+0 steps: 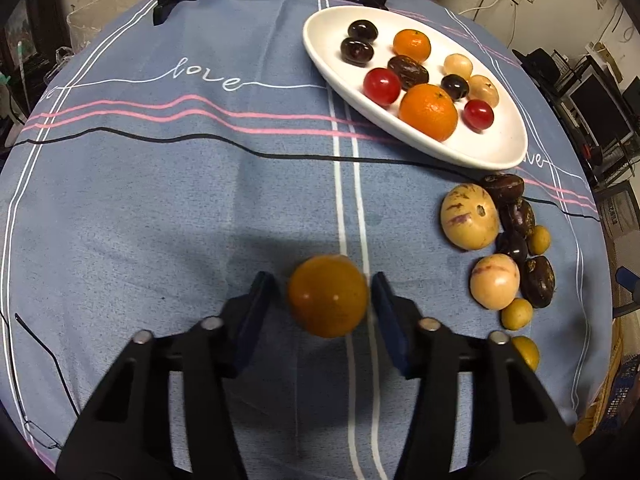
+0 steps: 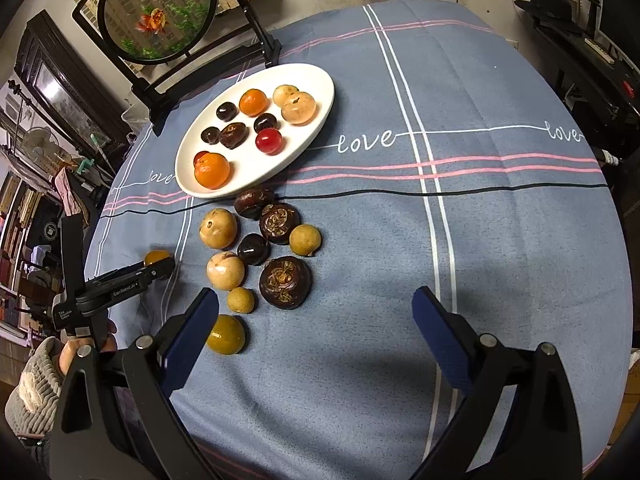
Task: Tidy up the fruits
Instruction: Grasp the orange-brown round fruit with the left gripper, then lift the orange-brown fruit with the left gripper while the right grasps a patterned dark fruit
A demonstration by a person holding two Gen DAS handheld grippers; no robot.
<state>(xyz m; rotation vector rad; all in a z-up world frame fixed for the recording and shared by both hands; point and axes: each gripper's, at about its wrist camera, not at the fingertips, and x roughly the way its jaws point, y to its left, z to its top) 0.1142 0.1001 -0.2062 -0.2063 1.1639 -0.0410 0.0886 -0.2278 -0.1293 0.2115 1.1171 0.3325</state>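
Observation:
An orange fruit (image 1: 327,296) lies on the blue tablecloth between the fingers of my left gripper (image 1: 324,300). The right pad sits against it or nearly so, and a thin gap shows at the left pad. The same fruit (image 2: 157,258) shows behind the left gripper (image 2: 160,268) in the right wrist view. A white oval plate (image 1: 500,156) (image 2: 320,92) holds several tangerines, red, dark and pale fruits. Loose fruits (image 1: 470,216) (image 2: 218,228), pale, dark brown and yellow-green, lie in a cluster below the plate. My right gripper (image 2: 316,320) hangs open over bare cloth, to the right of that cluster.
A black stand with a round goldfish panel (image 2: 156,12) rises at the table's far edge behind the plate. A hand in a knit sleeve (image 2: 32,392) holds the left gripper at the table's left rim. Shelves and furniture crowd the room around the round table.

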